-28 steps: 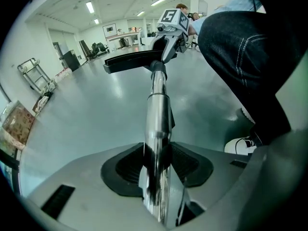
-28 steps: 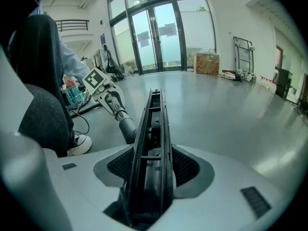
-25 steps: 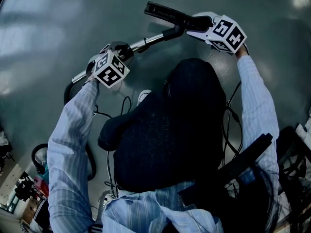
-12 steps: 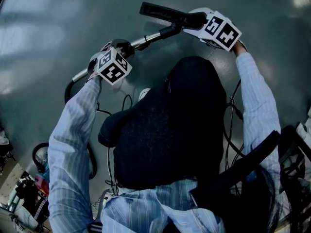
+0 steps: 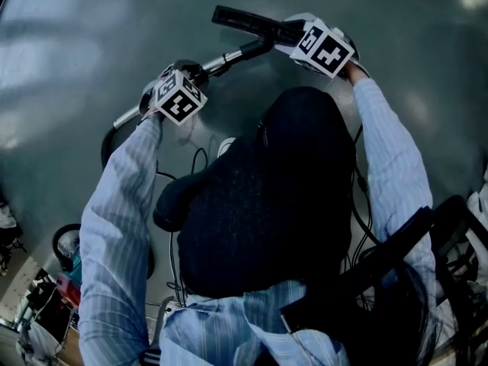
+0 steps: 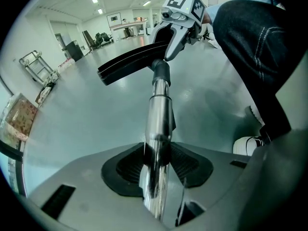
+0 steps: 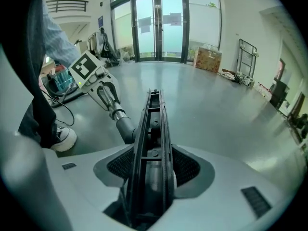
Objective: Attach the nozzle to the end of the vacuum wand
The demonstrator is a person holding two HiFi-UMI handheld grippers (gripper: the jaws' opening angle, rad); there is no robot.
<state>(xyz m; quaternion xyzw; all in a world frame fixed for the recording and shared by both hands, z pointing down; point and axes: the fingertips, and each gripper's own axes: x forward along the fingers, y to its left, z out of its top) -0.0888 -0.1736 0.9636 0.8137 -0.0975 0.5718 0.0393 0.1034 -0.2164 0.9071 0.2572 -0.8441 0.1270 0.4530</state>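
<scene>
Upper centre, head view: nozzle [image 5: 248, 21], clamped in R gripper [image 5: 299, 36], sits crosswise at tip of wand [image 5: 221, 62], whose axis runs lower-left to L gripper [image 5: 185, 76] (clamped on it); seating unclear.

Left gripper [image 6: 156, 177] holds the wand [image 5: 225, 59], right gripper [image 7: 150, 177] the nozzle [image 5: 248, 21] — ends touching.

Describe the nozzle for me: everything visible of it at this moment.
The nozzle is a long, flat black bar, plastic by its look, with an open ribbed channel along one face. The right gripper clamps it between its jaws, holding it aloft and slanted. Its neck meets the dark tip of the wand; whether it is fully seated is unclear.
</scene>
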